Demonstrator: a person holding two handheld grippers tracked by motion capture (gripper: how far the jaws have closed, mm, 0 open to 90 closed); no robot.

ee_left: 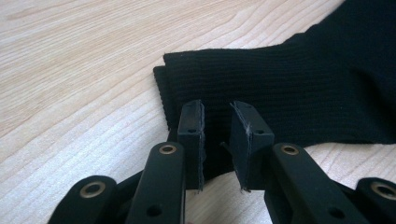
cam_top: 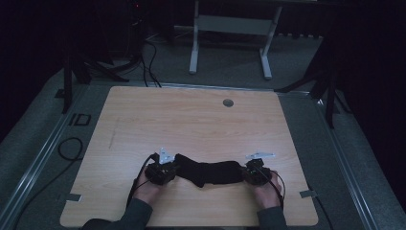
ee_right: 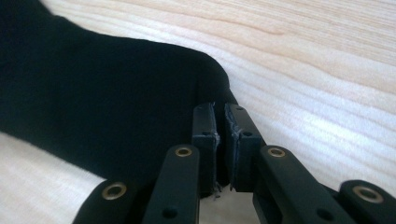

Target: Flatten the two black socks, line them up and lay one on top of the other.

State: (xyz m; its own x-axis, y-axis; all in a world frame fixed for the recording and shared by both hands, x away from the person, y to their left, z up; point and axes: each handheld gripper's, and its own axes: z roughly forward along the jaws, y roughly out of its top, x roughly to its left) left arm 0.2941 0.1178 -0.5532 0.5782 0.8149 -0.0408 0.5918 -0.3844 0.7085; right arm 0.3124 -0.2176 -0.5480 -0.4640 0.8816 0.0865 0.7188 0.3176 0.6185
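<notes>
Black sock (cam_top: pixel 210 172) lies flat on the worktop (cam_top: pixel 191 120), stretched between both tongs near the front edge. Left tongs (ee_left: pixel 217 140) sit at the ribbed cuff, jaws narrow with a gap, pads not pressing: released, I judge. Right tongs (ee_right: pixel 220 144) pinch the toe end, nearly shut on fabric. Laying-out looks mostly done; left to do: right lets go, both hands back off.

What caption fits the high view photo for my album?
Two hand-held grippers, left gripper and right gripper, at opposite ends of a black sock on a wooden table.
</notes>
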